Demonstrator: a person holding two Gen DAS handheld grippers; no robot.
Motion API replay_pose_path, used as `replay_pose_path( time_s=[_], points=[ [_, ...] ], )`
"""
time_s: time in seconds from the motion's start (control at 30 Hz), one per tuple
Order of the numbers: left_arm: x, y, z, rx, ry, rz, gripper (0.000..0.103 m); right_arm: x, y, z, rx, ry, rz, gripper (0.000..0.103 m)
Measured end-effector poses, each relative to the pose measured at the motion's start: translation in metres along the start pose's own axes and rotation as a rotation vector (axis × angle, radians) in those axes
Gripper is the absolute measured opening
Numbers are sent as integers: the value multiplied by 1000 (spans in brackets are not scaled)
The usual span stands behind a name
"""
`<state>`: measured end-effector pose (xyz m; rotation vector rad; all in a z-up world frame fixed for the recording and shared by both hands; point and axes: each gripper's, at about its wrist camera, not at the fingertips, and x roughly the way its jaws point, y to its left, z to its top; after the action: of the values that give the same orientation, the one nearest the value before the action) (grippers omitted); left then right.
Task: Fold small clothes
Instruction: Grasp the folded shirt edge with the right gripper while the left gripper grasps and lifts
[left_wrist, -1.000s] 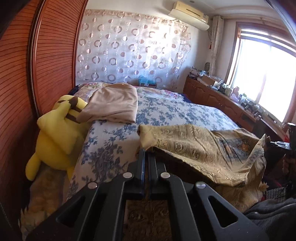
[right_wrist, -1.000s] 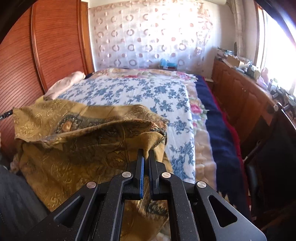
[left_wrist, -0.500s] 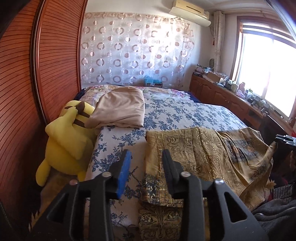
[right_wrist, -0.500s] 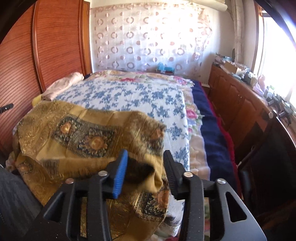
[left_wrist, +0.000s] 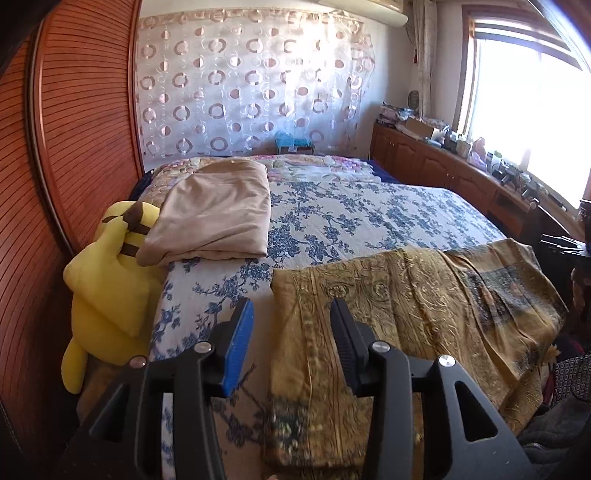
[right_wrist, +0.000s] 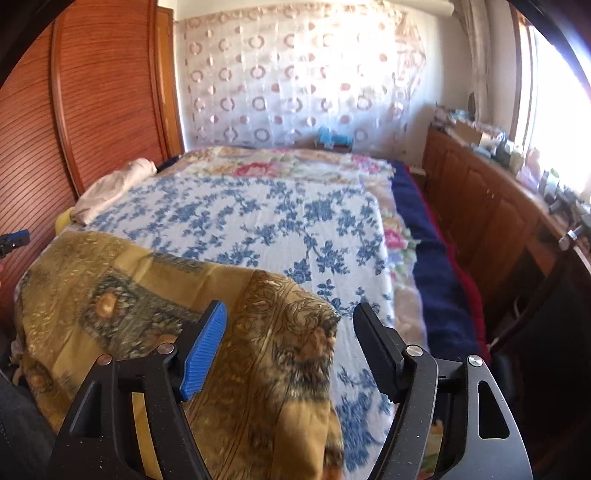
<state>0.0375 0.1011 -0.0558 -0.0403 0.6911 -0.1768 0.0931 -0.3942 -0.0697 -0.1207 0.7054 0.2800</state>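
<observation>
both tongs are letting go of the golden patterned cloth (left_wrist: 424, 306), which lies spread over the near part of the bed (left_wrist: 351, 214), its near edge hanging over the bed's side toward the person. the left tongs (left_wrist: 291, 339) are partly open and their jaws are opening; the cloth's left edge passes under the gap between them, but the pads do not press on it. the right tongs (right_wrist: 288, 350) stand wider, their jaws also opening, and the cloth's right corner (right_wrist: 295, 314) rises as a soft hump between the jaws, touching neither pad as far as i can see. so both are released and nothing is held.

i judge the step in hand to be the laying down of the cloth after one fold, because it seems to lie in two layers near the left edge, though this is not certain. the next move probably calls for a new grip on two corners or on one side edge, to bring it across for another fold. the fabric looks thin and slippery, so the hump at the right corner may need smoothing first.

further out, a folded beige garment (left_wrist: 214, 214) rests on the far left of the bed, touching a yellow plush toy (left_wrist: 107, 280) beside the wooden wall.
</observation>
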Motion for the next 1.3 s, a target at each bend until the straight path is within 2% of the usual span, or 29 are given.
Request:
replay_pose_path(
  time_s=[0.17, 0.4, 0.6, 0.77, 0.83, 0.87, 0.9, 0.93, 1.0, 1.03, 1.07, 1.17, 1.3],
  points=[
    [27, 3, 4, 5, 57, 0, 43, 35, -13, -5, 46, 53, 6, 73],
    [64, 11, 7, -20, 144, -20, 43, 62, -26, -11, 79, 130, 13, 73],
    [87, 19, 7, -77, 209, -49, 43, 70, -29, -18, 84, 161, 17, 74],
    [92, 13, 6, -53, 221, -41, 43, 73, -24, -17, 63, 164, 15, 75],
    [92, 10, 7, -43, 224, -39, 43, 72, -22, -17, 53, 162, 18, 72],
    [92, 9, 7, -35, 222, -44, 42, 72, -20, -16, 49, 159, 22, 65],
    [92, 7, 6, -25, 219, -58, 38, 71, -18, -17, 39, 154, 34, 53],
    [91, 6, 6, -16, 215, -77, 28, 71, -14, -17, 24, 152, 50, 47],
    [90, 2, 4, 22, 206, -83, 22, 70, -6, -18, -16, 155, 58, 30],
    [89, 0, 3, 35, 203, -81, 17, 70, -3, -17, -31, 160, 63, 24],
    [87, 0, 2, 28, 201, -91, 11, 70, 0, -16, -42, 173, 82, 13],
    [78, -1, 3, 13, 178, -106, 3, 69, 9, -14, -78, 188, 70, 7],
    [46, -4, 12, -20, 86, -109, 3, 47, 16, -11, -76, 127, 76, 5]
  ],
)
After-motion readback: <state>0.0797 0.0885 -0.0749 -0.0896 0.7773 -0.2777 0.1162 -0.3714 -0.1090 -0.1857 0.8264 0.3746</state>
